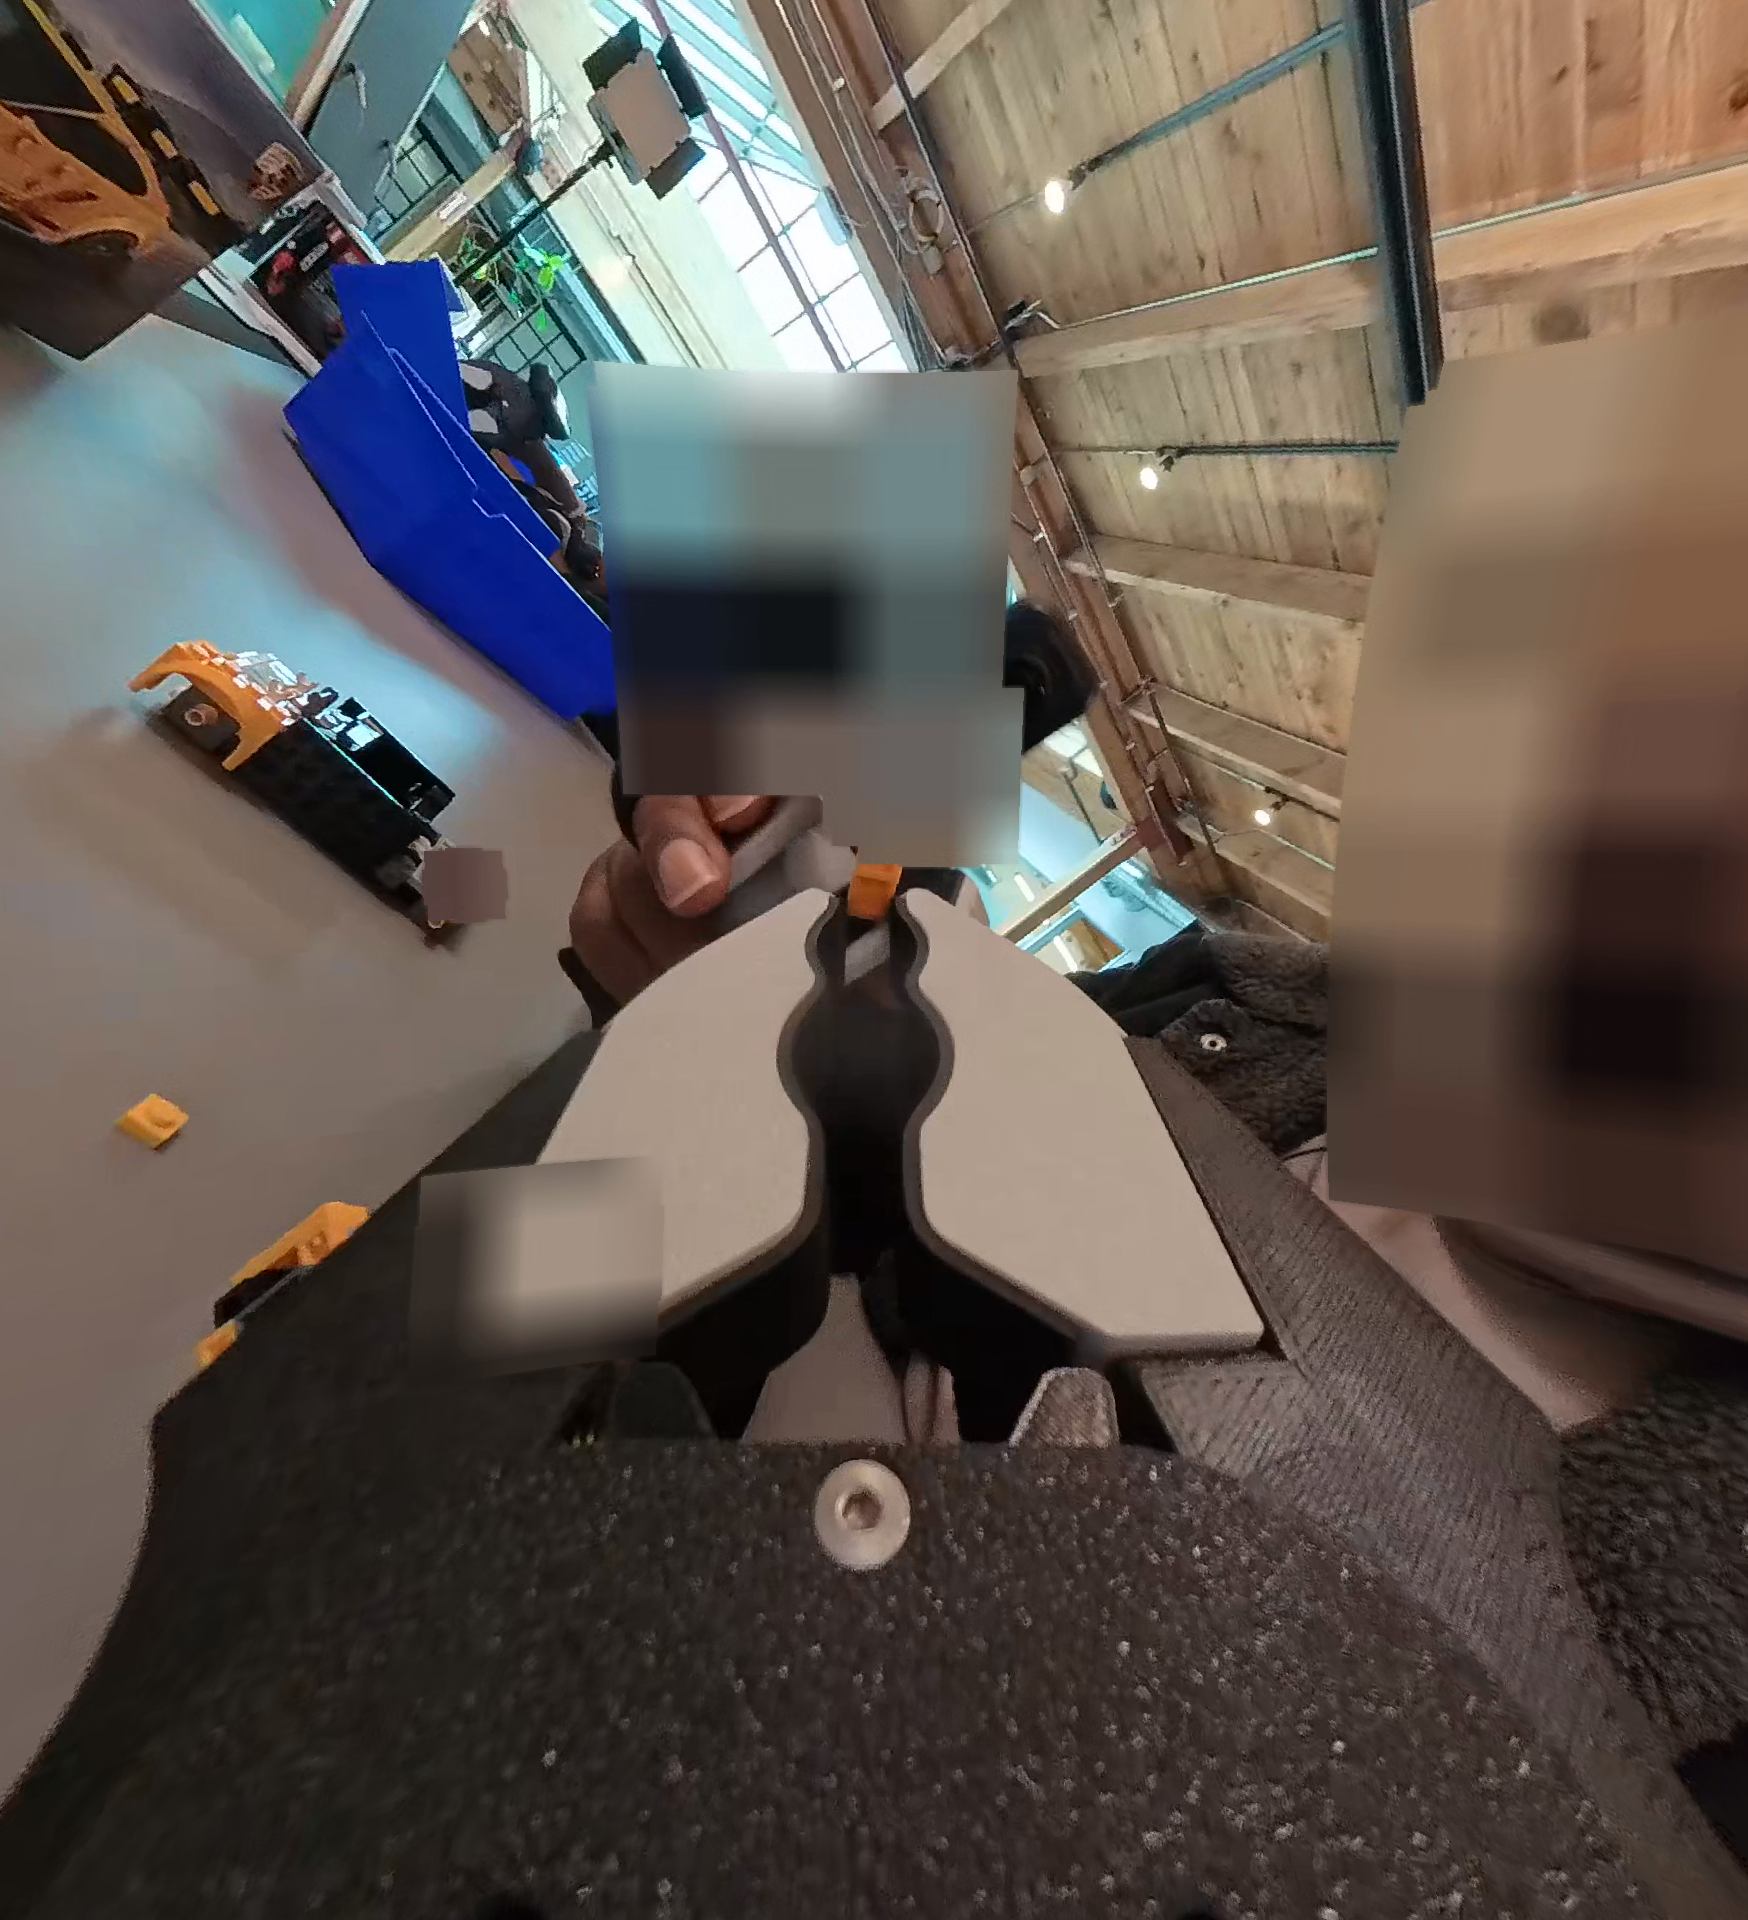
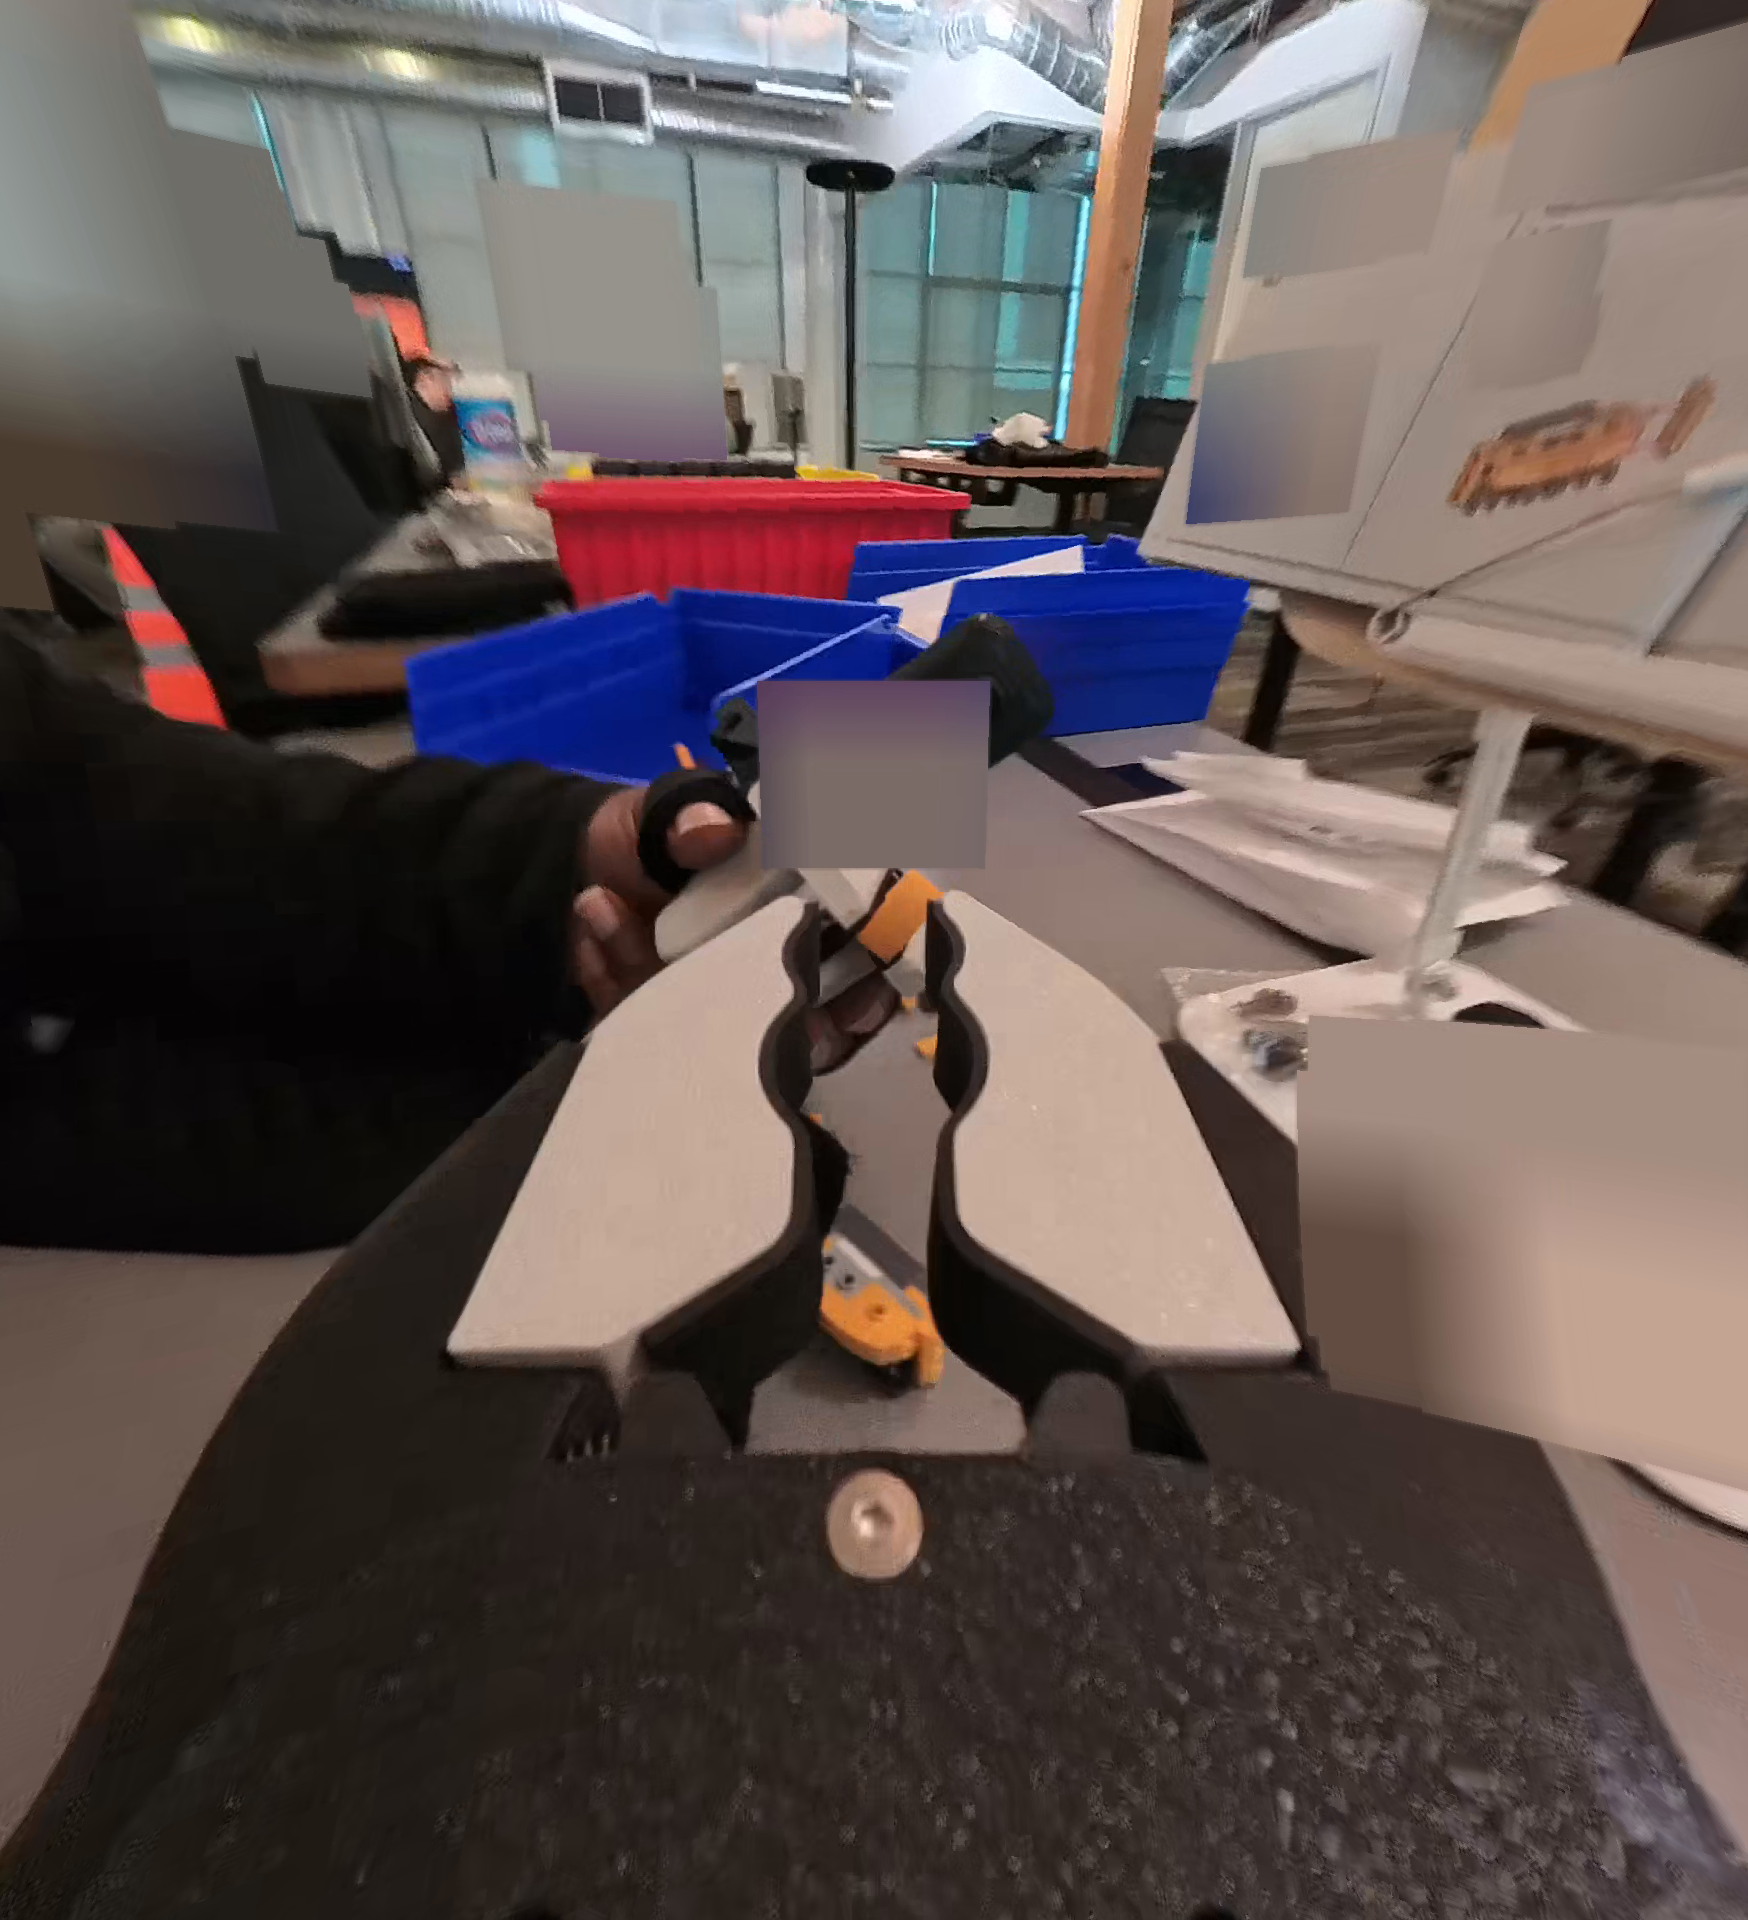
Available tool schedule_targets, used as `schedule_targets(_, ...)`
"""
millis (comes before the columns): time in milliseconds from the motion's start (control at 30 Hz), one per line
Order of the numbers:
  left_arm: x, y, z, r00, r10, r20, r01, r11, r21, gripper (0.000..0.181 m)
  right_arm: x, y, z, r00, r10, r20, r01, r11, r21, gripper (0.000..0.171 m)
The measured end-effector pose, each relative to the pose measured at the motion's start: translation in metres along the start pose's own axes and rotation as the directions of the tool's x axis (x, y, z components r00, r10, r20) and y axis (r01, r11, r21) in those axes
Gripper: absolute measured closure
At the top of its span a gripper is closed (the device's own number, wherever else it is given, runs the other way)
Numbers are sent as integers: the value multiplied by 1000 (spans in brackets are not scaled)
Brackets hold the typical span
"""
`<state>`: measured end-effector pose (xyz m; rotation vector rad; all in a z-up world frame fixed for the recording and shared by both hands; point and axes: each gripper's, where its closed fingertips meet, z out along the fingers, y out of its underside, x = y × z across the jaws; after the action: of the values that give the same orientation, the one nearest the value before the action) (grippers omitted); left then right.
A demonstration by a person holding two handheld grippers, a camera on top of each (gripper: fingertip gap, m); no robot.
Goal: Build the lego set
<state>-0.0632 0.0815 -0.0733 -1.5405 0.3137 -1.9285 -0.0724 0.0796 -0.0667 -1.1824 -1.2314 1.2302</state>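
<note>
Grey matte tabletop [image 1: 257, 987] carries the work, with a timber-plank ceiling above and glazed office partitions behind.

Left gripper [image 1: 863, 912]: the grey fingers stand narrow, their tips closed on a small orange Lego piece [image 1: 875, 891]. Just beyond those tips, the other gripper's grey finger meets the same piece. A person's hand [image 1: 641, 883] grips that tool, thumb uppermost.

Right gripper [image 2: 868, 920]: the jaws stand partly apart. The orange piece [image 2: 899, 916] sits between the tips; whether the pads actually touch it cannot be told. The opposing gripper's grey finger [image 2: 735, 899] enters from the left of the tips and holds the piece, with the person's hand [image 2: 641, 862] and black sleeve [image 2: 257, 935] behind it.

To the left of the left gripper's fingers a partly built black-and-orange Lego model [image 1: 298, 758] rests on the table, well apart from the tips. A loose small orange square plate [image 1: 153, 1120] lies nearer, and an orange-and-black sub-assembly [image 1: 288, 1257] lies just beside the gripper body. Under the right gripper, seen between its fingers, lies an orange-and-grey assembly [image 2: 875, 1314].

Blue plastic bins [image 2: 641, 675] stand beyond the right gripper's tips, a red ribbed plastic tub [image 2: 745, 540] behind them. To the right, an open instruction booklet [image 2: 1472, 468] sits on a white stand [image 2: 1452, 904].
</note>
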Motion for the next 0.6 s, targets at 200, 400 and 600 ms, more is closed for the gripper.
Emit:
schedule_targets(200,-3,10,1,980,185,77,-179,980,-84,174,4,5,0,958,271,87,-271,962,-19,152)
schedule_targets(400,-8,14,3,926,342,161,-318,935,-154,174,-1,8,1,942,313,123,-308,950,-59,163)
schedule_targets(600,-23,2,-17,801,492,341,-431,869,-242,169,23,18,-8,955,297,21,-288,940,-184,163)
